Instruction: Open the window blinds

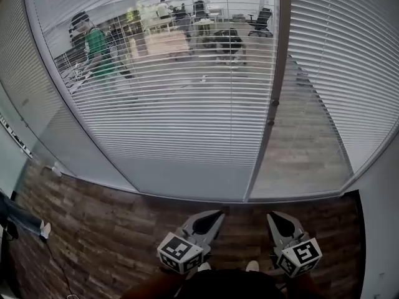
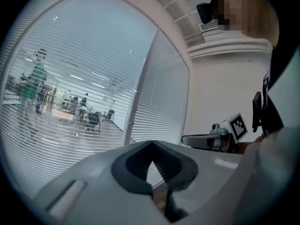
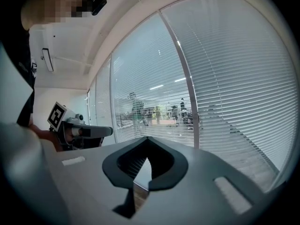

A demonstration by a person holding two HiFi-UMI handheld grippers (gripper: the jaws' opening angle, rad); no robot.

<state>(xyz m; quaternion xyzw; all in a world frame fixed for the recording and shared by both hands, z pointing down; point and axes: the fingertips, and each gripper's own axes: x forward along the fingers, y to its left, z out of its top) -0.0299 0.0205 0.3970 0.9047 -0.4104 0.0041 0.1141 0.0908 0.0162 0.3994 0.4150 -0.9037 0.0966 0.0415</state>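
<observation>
Facing the blinds [image 1: 187, 117] lowered across the window [image 1: 187, 179] ahead, we hold left tool [image 1: 216, 215] and right tool [image 1: 273, 216] closed and empty, judging the slats light and easily bent, best worked by a cord, unseen yet.

A grey frame post [image 1: 272, 98] is standing upright between two glass panes. Far to its left, beyond the glass, a person in a green shirt [image 1: 95, 48] is standing, and people [image 1: 163, 8] are sitting at desks. Below its foot a wooden floor [image 1: 106, 229] is spreading, and a leg with a pale shoe [image 1: 28, 220] is showing far left.
</observation>
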